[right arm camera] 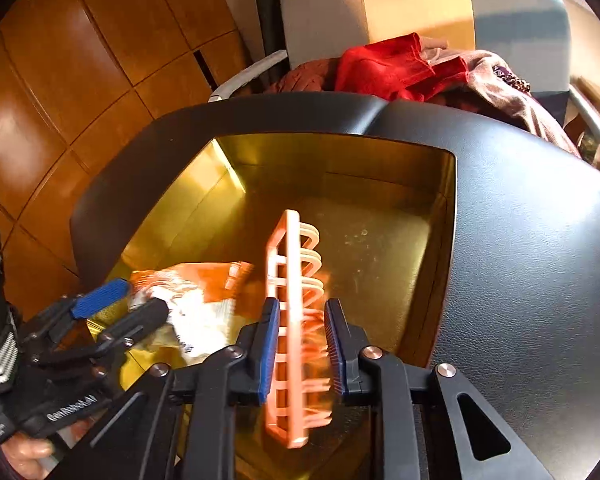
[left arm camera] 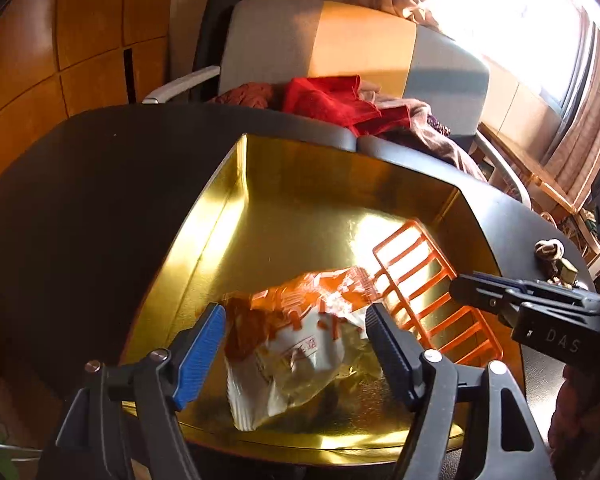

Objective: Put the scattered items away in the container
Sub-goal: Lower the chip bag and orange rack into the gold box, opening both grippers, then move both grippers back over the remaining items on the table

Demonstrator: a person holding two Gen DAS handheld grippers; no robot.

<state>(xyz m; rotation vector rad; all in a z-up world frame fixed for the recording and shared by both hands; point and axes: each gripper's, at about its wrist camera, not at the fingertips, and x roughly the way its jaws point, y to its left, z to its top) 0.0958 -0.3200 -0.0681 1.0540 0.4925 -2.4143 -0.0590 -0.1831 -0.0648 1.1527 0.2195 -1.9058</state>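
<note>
Presently we log the drop-off step. Left tongs (left arm camera: 296, 344): wide, straddling the crinkled orange-and-white snack wrapper (left arm camera: 300, 340) lying in the gold-lined box (left arm camera: 236, 184). Right tongs (right arm camera: 303, 346): narrowly parted round the orange plastic slatted rack (right arm camera: 296, 320), apparently loosed. Next: we lift both clear and fetch the knotted trinket (left arm camera: 549, 249) off the black desk (left arm camera: 80, 200).
</note>
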